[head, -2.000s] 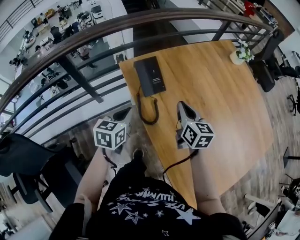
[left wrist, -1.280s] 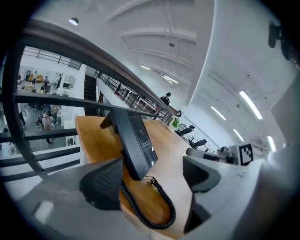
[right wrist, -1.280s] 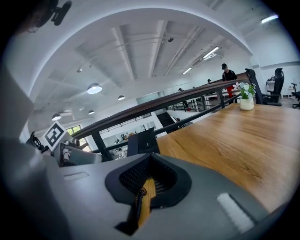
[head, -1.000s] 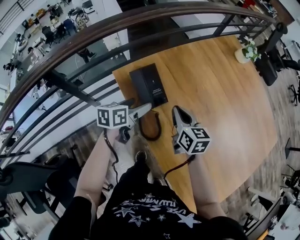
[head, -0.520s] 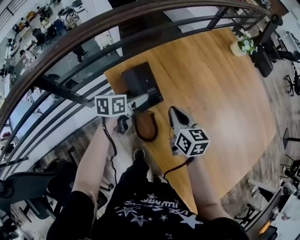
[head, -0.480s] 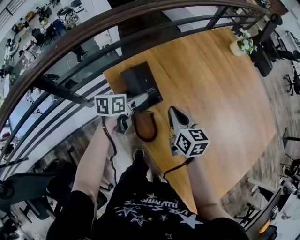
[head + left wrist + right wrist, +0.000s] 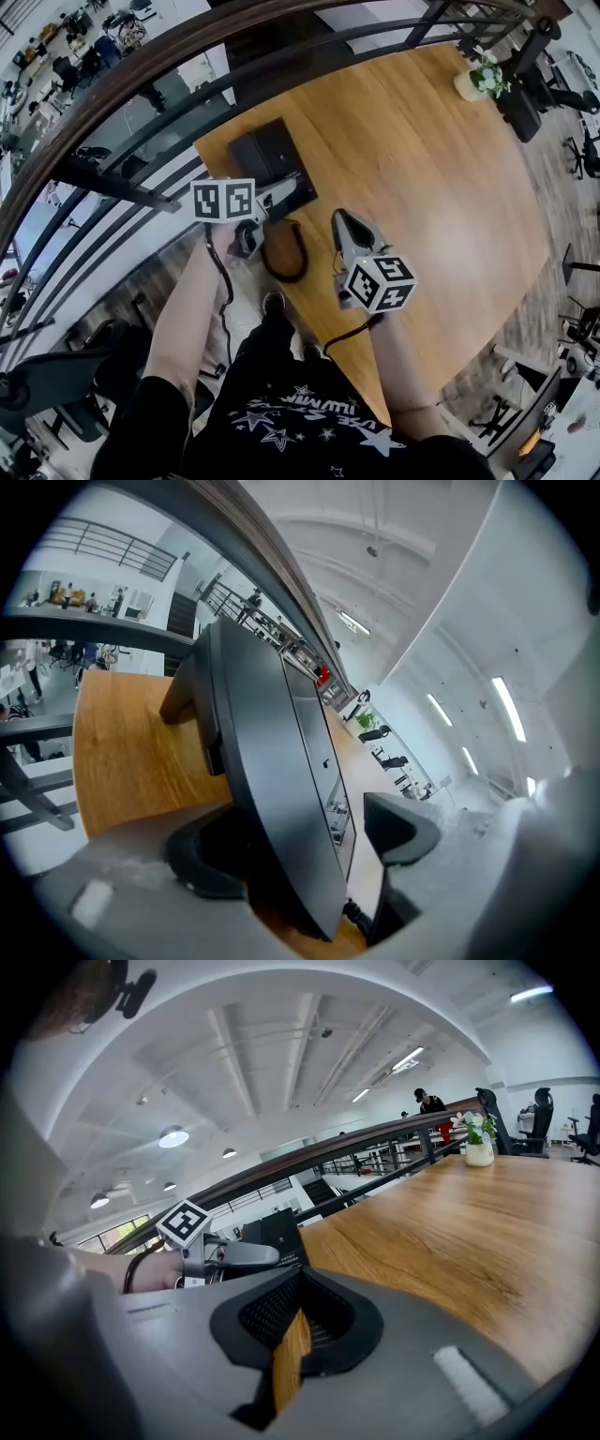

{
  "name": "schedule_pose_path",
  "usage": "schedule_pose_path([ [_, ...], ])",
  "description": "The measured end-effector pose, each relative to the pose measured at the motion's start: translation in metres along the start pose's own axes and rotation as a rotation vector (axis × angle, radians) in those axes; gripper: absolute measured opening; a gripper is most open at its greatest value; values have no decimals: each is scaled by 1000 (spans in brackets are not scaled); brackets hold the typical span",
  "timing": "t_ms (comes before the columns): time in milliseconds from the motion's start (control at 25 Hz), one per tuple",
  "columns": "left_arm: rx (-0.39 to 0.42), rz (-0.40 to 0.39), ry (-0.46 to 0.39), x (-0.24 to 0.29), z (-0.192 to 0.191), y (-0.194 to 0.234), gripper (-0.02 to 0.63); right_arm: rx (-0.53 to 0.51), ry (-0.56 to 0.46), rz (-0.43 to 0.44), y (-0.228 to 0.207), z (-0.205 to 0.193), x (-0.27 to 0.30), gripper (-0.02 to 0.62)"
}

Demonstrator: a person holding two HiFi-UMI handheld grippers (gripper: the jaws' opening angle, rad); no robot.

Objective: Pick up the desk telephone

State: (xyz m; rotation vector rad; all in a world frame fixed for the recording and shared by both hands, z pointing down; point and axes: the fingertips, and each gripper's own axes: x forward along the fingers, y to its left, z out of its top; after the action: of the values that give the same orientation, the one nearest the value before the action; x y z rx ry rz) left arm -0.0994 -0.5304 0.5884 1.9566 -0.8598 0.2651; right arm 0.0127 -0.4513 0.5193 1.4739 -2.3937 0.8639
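Note:
The black desk telephone (image 7: 262, 155) lies at the near left corner of the wooden table (image 7: 422, 187), its coiled cord (image 7: 281, 258) looping toward me. My left gripper (image 7: 295, 185) reaches in from the left to the phone's near edge. In the left gripper view the phone (image 7: 272, 761) stands between the spread jaws of the left gripper (image 7: 300, 846). One pad (image 7: 211, 860) is against its underside and the other pad (image 7: 398, 827) stands off its top face. My right gripper (image 7: 339, 217) hovers over the table to the right of the cord, shut and empty (image 7: 295, 1321).
A curved dark railing (image 7: 141, 75) runs just behind the table's left and far edges, over an open drop to a lower floor. A small white vase of flowers (image 7: 473, 82) stands at the far right corner. Bare wood (image 7: 469, 1222) stretches right of the phone.
My left gripper came up from beside my leg and moved right until its jaws straddle the phone's near edge. The right gripper has barely moved.

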Motion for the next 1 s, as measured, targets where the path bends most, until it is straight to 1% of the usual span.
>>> schedule_pose_path([
  [40, 4, 18, 6, 2, 0, 2, 392, 2, 0, -1, -1, 0, 0, 2],
  [80, 6, 38, 12, 3, 0, 5, 370, 5, 0, -2, -2, -1, 0, 2],
  [120, 8, 57, 18, 3, 0, 7, 323, 7, 1, -4, -3, -1, 0, 2],
  [160, 10, 68, 22, 3, 0, 9, 307, 9, 2, -5, -4, -2, 0, 2],
  [360, 8, 64, 30, 4, 0, 8, 301, 26, 7, -7, -8, -4, 1, 2],
  [480, 25, 47, 18, 4, 2, 5, 288, 27, 9, -3, -8, -3, 2, 3],
  [600, 45, 21, -15, 1, 4, 1, 260, 19, 10, 3, -5, -3, 3, 2],
  [760, 10, 0, -45, -4, 1, 0, 238, 16, 7, 3, -3, -4, 0, 2],
  [840, -32, -34, -67, -7, 3, -3, 223, 15, 7, 2, -3, -4, -1, 2],
  [880, -50, -54, -81, -8, 5, -5, 200, 13, 7, 1, -3, -4, -2, 2],
  [920, -50, -66, -88, -9, 7, -8, 192, 12, 7, 1, -4, -3, -2, 2],
  [1000, -11, -67, -87, -9, 9, -13, 190, 14, 4, -2, -5, -2, -3, 2],
])
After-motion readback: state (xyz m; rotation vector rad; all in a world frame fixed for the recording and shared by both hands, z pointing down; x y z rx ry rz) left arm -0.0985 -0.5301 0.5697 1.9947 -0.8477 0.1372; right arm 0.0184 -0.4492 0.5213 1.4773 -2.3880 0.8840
